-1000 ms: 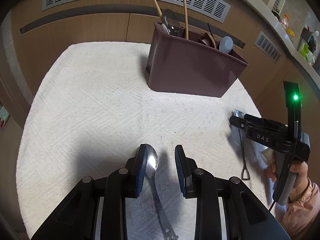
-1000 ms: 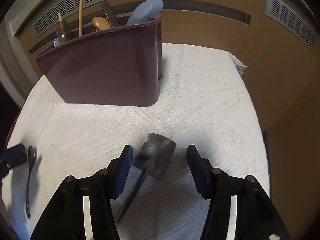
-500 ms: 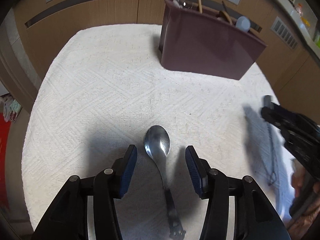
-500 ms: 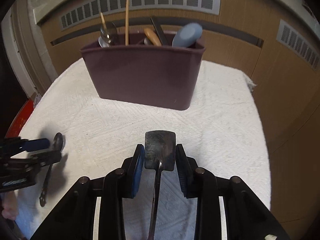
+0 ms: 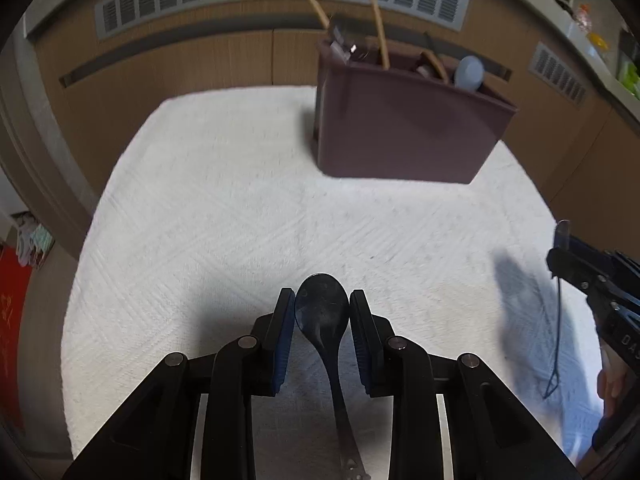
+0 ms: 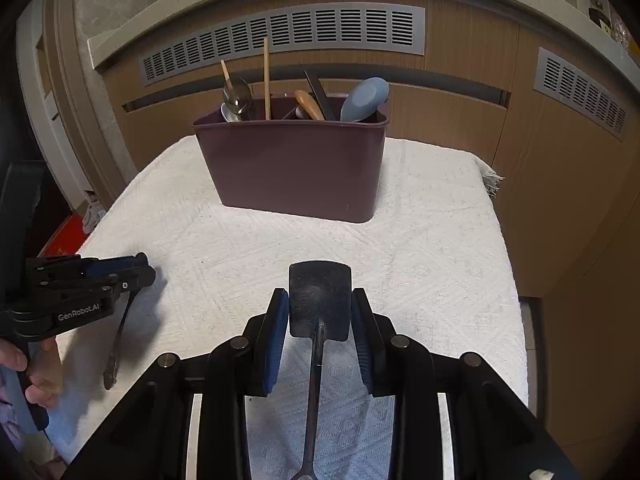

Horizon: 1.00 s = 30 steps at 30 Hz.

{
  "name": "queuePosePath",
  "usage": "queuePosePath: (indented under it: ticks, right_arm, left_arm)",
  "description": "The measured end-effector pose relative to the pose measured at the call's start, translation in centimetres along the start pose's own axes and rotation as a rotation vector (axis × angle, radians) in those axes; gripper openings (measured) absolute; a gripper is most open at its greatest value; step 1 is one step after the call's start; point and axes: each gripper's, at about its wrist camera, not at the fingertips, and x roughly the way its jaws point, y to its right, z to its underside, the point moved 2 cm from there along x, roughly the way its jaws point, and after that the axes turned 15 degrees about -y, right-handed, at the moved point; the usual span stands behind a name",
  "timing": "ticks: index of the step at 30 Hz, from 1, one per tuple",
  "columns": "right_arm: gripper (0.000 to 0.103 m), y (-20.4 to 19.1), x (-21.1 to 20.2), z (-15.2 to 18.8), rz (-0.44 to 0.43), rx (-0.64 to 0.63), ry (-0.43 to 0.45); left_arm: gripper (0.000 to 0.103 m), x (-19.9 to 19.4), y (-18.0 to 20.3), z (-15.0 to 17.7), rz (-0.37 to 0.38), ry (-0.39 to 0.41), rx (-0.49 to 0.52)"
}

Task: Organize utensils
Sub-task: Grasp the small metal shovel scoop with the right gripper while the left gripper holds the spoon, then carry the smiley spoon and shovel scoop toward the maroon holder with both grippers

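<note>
Spoon (image 5: 322, 314) and spatula (image 6: 320, 300) heads point toward caddy (image 6: 296, 168)

Caddy (image 6: 296, 168) stands at the towel's (image 6: 420, 240) far edge (utensils (image 6: 362, 100) inside).

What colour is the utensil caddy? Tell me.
Dark maroon caddy, clearest in the right wrist view.
</note>
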Motion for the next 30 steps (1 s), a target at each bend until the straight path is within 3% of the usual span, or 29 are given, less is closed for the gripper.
queuePosePath:
  ticks: [19,26,27,28,30]
  right_arm:
    - [0.029,-0.5,-3.3,0.5,-0.022,-0.011,0.099]
    - [0.027,-0.4,-6.5,-1.2,-0.037,-0.016,0.196]
    - [0.021,-0.4,-7.7,-2.0,-0.029,-0.023,0.231]
    - [0.002,-0.5,-9.1,-3.1,-0.007,-0.034,0.273]
    - [0.005,-0.5,-11.8,-5.5,0.017,-0.05,0.337]
  left_arm:
    - [0.028,-6.6,2.9,0.3,0.088,0.153,0.09]
    - [0.028,-11.6,3.4,-2.6,0.135,0.275,0.116]
    - [0.028,-13.2,3.5,-3.7,0.148,0.31,0.125]
    - [0.028,-14.6,3.6,-4.7,0.156,0.343,0.129]
    - [0.028,-17.9,3.9,-7.3,0.17,0.422,0.152]
